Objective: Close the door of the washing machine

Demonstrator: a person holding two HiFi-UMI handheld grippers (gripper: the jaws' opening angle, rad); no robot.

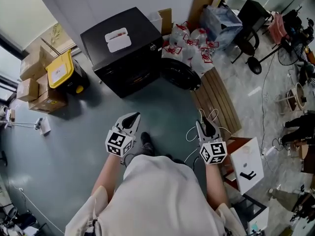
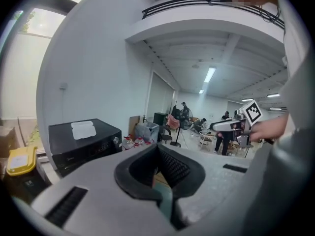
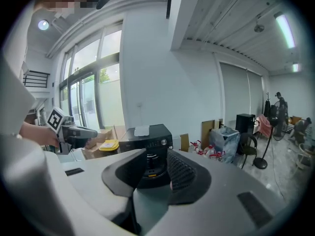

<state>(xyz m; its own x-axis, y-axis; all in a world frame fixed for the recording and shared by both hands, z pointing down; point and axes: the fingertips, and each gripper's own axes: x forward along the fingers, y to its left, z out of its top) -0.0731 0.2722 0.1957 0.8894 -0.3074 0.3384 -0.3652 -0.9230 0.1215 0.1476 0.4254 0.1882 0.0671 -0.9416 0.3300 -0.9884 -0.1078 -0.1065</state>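
Grey floor (image 1: 74, 146): one washing machine (image 1: 123, 48), one door (image 1: 179, 75), two grippers (image 1: 131, 118) (image 1: 205, 125)

Head view, left side: you've got a yellow-lidded bin (image 1: 60, 71) just beside a stack of cardboard boxes (image 1: 35, 85). Top centre: white bags with red print (image 1: 191, 49) bunched together, a clear plastic crate (image 1: 222, 17) behind them, and a black chair (image 1: 249, 19) next to that. A slatted wooden pallet (image 1: 216, 101) lies flat on the grey-green floor (image 1: 64, 151), with a white cable (image 1: 191, 132) looped near its lower end. There's a white box (image 1: 241, 159) on your right. People (image 2: 183, 111) are far back in the room.
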